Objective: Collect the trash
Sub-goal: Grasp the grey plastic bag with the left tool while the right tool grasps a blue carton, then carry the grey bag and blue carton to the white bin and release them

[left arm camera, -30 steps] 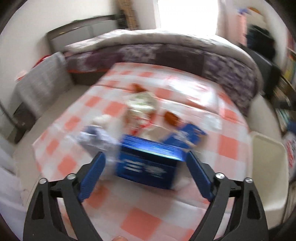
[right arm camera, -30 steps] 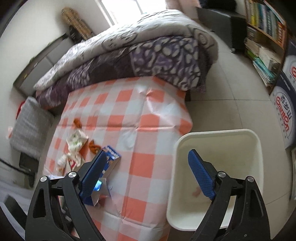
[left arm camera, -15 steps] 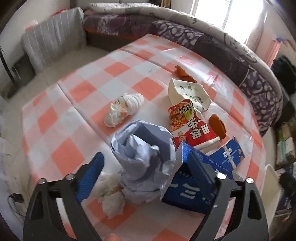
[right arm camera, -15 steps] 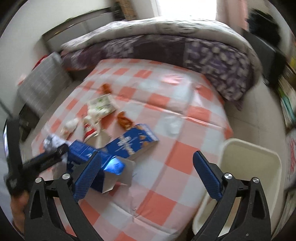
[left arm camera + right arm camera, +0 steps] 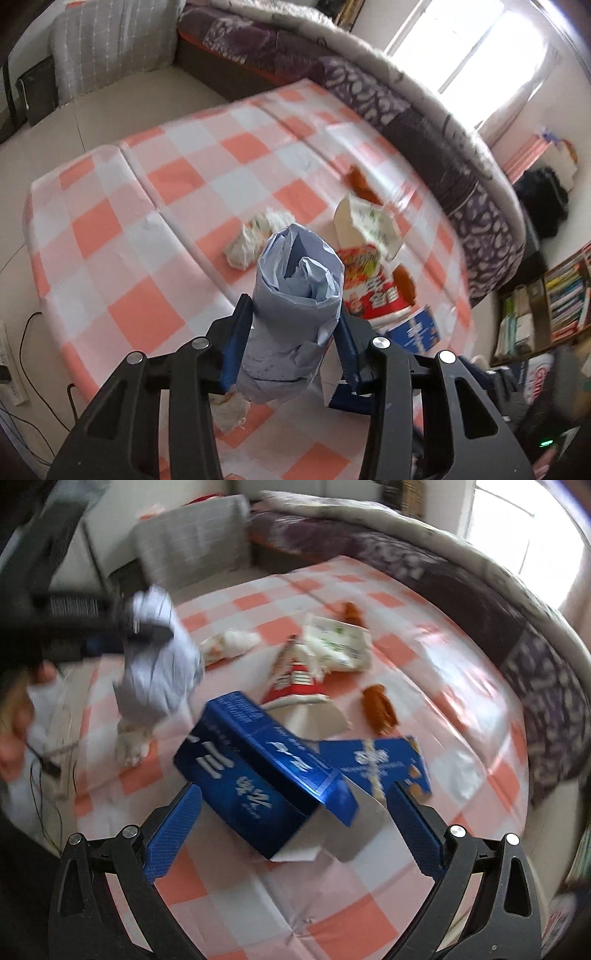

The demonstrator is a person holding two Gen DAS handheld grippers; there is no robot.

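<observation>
Between left claw point(image 5: 291, 332) pads, crumpled paper point(image 5: 295, 306)

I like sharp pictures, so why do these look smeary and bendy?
Right wrist view: motion blur smears the blue box and checked tablecloth; window glare top right. Left wrist view: the rolled paper close up is sharp, the far cloth is blurred, and the window is washed out. Both views: the fisheye lens bends the edges.
</observation>
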